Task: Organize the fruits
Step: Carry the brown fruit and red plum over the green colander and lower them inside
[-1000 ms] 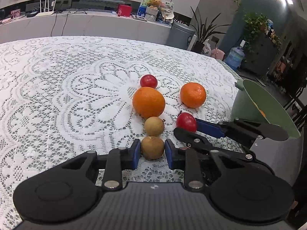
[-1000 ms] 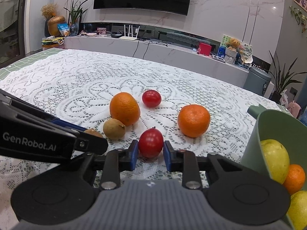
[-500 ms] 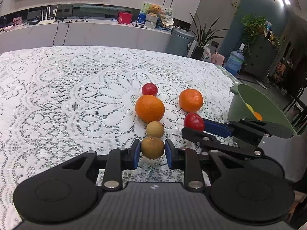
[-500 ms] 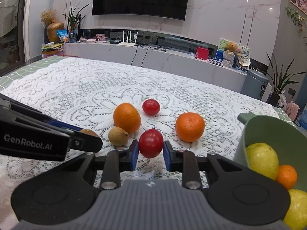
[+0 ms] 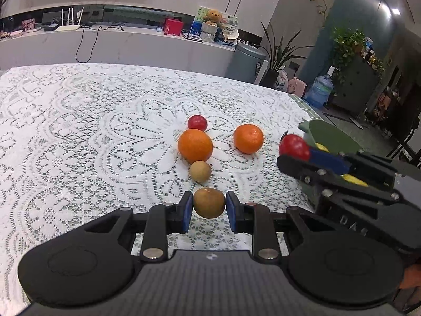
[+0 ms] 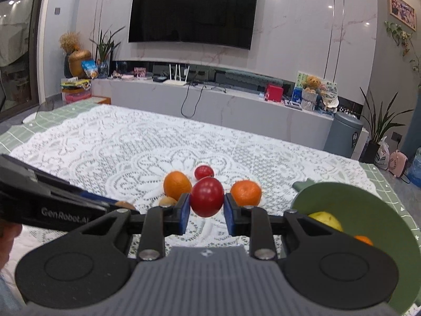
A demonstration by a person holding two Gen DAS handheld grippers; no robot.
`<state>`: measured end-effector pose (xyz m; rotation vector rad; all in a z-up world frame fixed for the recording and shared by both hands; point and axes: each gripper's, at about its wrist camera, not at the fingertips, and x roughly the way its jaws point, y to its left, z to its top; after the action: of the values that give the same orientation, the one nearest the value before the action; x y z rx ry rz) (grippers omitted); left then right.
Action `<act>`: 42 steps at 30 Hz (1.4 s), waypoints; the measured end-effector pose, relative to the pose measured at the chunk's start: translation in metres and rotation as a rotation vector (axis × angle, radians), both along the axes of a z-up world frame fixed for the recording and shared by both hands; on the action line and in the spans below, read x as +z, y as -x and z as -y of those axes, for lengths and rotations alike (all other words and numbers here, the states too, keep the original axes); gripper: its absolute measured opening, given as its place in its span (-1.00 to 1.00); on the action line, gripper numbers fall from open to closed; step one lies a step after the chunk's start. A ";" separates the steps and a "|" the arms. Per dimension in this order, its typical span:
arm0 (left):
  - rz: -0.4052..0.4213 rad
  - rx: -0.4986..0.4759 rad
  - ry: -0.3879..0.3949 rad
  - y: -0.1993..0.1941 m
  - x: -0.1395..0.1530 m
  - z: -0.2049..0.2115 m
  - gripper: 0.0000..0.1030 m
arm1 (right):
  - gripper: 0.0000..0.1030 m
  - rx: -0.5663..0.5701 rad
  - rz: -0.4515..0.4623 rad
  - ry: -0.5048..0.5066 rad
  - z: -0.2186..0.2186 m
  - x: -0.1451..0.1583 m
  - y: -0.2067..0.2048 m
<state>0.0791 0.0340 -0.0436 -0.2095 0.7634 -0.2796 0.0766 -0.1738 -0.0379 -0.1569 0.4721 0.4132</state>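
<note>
Red fruit [image 6: 206,196] clamped in raised right claw [image 6: 205,212].

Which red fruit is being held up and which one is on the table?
The bigger red fruit is held in the right gripper. The smaller red fruit sits on the lace tablecloth behind the large orange.

Left gripper [image 5: 209,208]: level, low above the table, its blue pads clamped on both sides of a brown fruit [image 5: 209,202].
Right gripper [image 6: 206,206]: raised off the table, fingers pointing forward, pads pinching a red fruit [image 6: 207,196]; it sits right of the left gripper, further forward.
</note>
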 end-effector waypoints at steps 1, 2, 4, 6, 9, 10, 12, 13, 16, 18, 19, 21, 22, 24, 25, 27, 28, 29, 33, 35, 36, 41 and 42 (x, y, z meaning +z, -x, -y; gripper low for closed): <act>0.002 -0.002 0.001 0.001 0.002 0.001 -0.41 | -0.53 0.000 0.006 -0.005 0.002 0.003 0.002; 0.006 -0.003 0.000 0.002 0.005 0.003 -0.41 | -0.53 0.001 0.013 -0.009 0.004 0.006 0.004; 0.015 -0.007 -0.002 0.004 0.010 0.007 -0.41 | -0.53 0.001 0.028 -0.016 0.008 0.013 0.009; 0.022 -0.017 0.000 0.005 0.015 0.012 -0.41 | -0.53 -0.004 0.041 -0.017 0.014 0.019 0.013; 0.041 -0.043 -0.009 0.006 0.023 0.023 -0.41 | -0.53 -0.017 0.052 -0.017 0.024 0.026 0.018; 0.047 -0.053 -0.013 0.006 0.025 0.028 -0.42 | -0.53 -0.023 0.052 -0.016 0.029 0.027 0.019; 0.059 -0.074 -0.022 0.005 0.029 0.036 -0.42 | -0.53 -0.037 0.044 -0.011 0.038 0.031 0.021; 0.065 -0.086 -0.028 0.004 0.032 0.041 -0.41 | -0.53 -0.047 0.040 -0.009 0.043 0.032 0.022; 0.084 -0.126 -0.047 0.001 0.040 0.057 -0.41 | -0.53 -0.094 0.018 -0.005 0.059 0.035 0.019; 0.098 -0.155 -0.061 -0.003 0.046 0.068 -0.41 | -0.53 -0.123 -0.020 -0.015 0.072 0.037 0.014; 0.102 -0.168 -0.065 -0.005 0.048 0.072 -0.41 | -0.53 -0.138 -0.041 -0.026 0.080 0.037 0.012; 0.104 -0.193 -0.074 -0.010 0.054 0.083 -0.41 | -0.53 -0.164 -0.091 -0.058 0.095 0.037 0.007; 0.104 -0.206 -0.078 -0.013 0.057 0.088 -0.41 | -0.53 -0.179 -0.117 -0.074 0.103 0.037 0.005; 0.104 -0.231 -0.092 -0.020 0.061 0.099 -0.41 | -0.53 -0.200 -0.171 -0.101 0.117 0.035 -0.001; 0.103 -0.245 -0.101 -0.023 0.064 0.105 -0.41 | -0.53 -0.214 -0.200 -0.118 0.124 0.033 -0.003; 0.101 -0.273 -0.124 -0.030 0.067 0.117 -0.41 | -0.53 -0.229 -0.250 -0.146 0.135 0.029 -0.008; 0.098 -0.286 -0.135 -0.033 0.068 0.123 -0.41 | -0.53 -0.233 -0.281 -0.168 0.141 0.026 -0.010; 0.093 -0.298 -0.147 -0.037 0.068 0.129 -0.41 | -0.53 -0.235 -0.310 -0.187 0.146 0.024 -0.012; 0.058 -0.331 -0.177 -0.049 0.067 0.148 -0.41 | -0.53 -0.270 -0.387 -0.207 0.154 0.014 -0.019; 0.028 -0.332 -0.178 -0.056 0.064 0.154 -0.41 | -0.53 -0.274 -0.405 -0.208 0.155 0.011 -0.020; 0.019 -0.336 -0.186 -0.059 0.063 0.158 -0.41 | -0.53 -0.268 -0.412 -0.206 0.155 0.011 -0.020; -0.024 -0.375 -0.259 -0.073 0.058 0.173 -0.41 | -0.53 -0.230 -0.457 -0.169 0.150 0.006 -0.020; -0.040 -0.384 -0.271 -0.077 0.057 0.176 -0.41 | -0.53 -0.225 -0.464 -0.161 0.149 0.005 -0.021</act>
<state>0.1565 -0.1419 0.0132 0.1918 0.8709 -0.5317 0.0977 -0.3225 -0.0324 0.1525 0.8998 0.2622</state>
